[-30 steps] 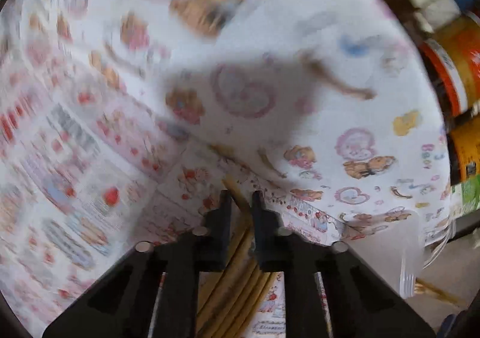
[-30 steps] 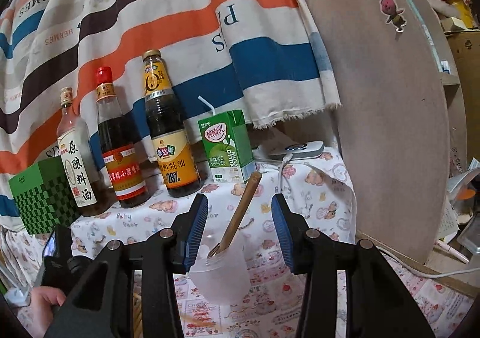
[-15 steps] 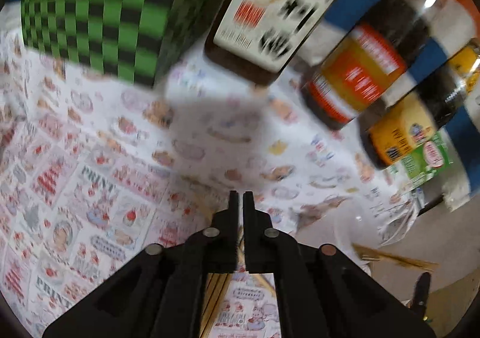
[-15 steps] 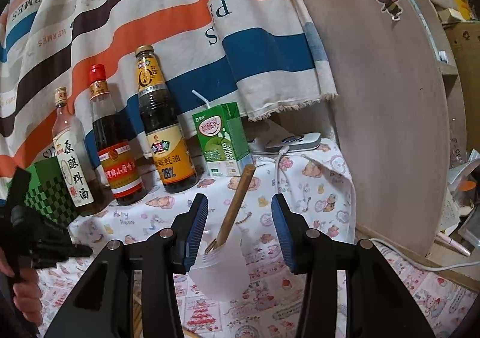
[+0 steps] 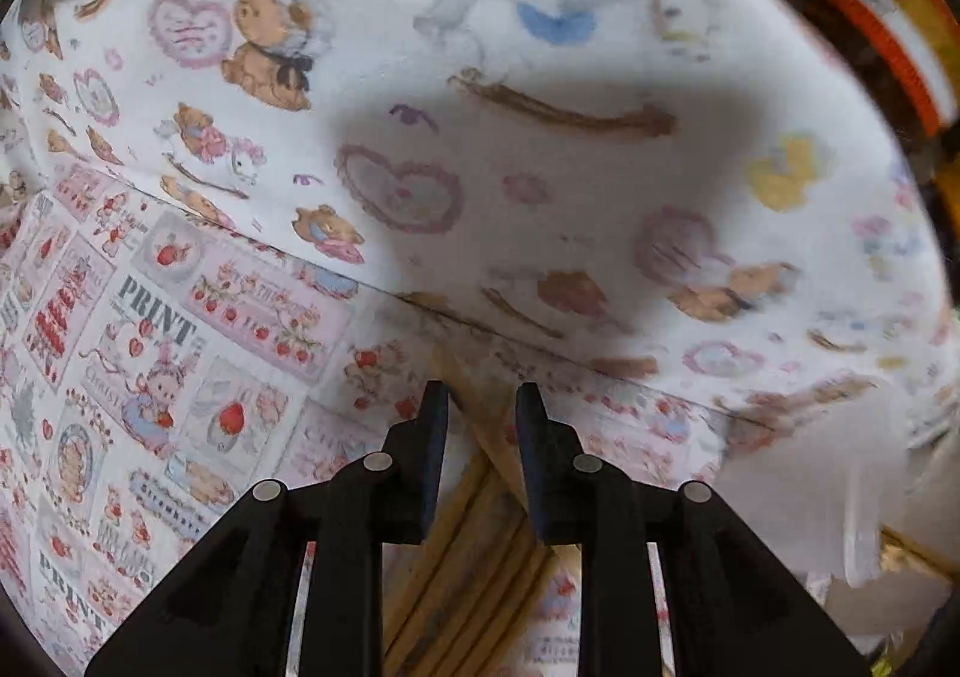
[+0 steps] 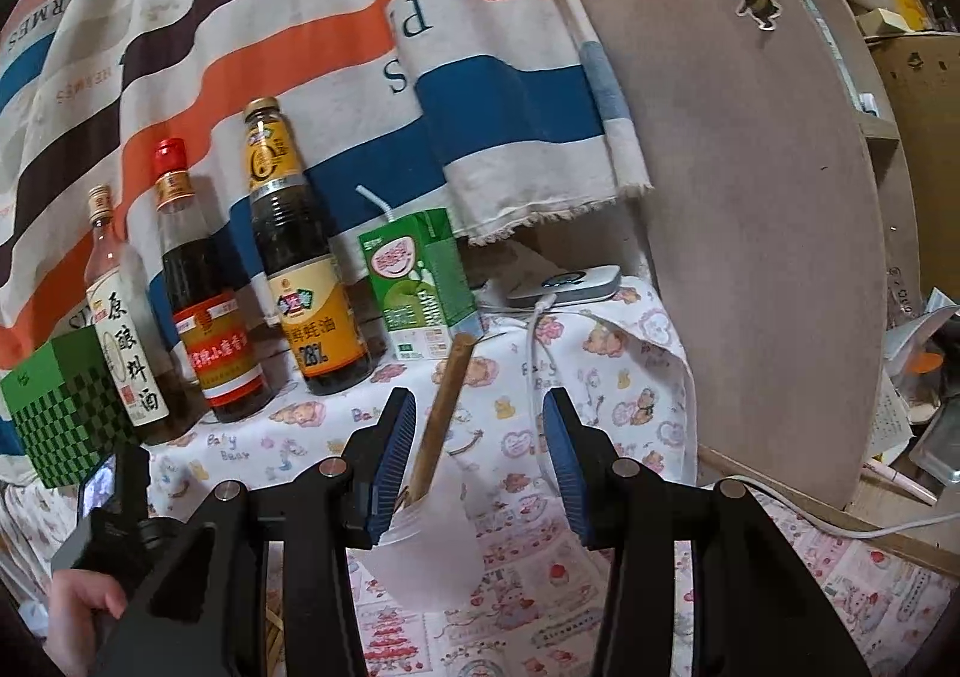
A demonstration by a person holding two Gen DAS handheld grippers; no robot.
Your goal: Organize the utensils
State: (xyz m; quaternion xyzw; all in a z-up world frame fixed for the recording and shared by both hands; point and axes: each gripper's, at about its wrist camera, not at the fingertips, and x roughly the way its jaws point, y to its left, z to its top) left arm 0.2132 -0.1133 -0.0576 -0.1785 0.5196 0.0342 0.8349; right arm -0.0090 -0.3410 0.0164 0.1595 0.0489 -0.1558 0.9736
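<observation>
Left gripper (image 5: 477,407) part-open over pale wooden chopsticks bundle (image 5: 474,551): light, stiff, roll-prone; pinch mid-shaft. Right gripper (image 6: 477,449) wide, straddling translucent plastic cup (image 6: 432,551), empty.

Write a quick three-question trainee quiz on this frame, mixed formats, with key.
1. True or false: the left gripper has its fingers open over the wooden chopsticks.
2. What sits between the right gripper fingers? A) green carton B) translucent cup holding a wooden utensil C) checkered box
3. Fill in: behind the cup, beside the green carton, stand ___ bottles.

Key: 1 true; 2 B; 3 three.
</observation>
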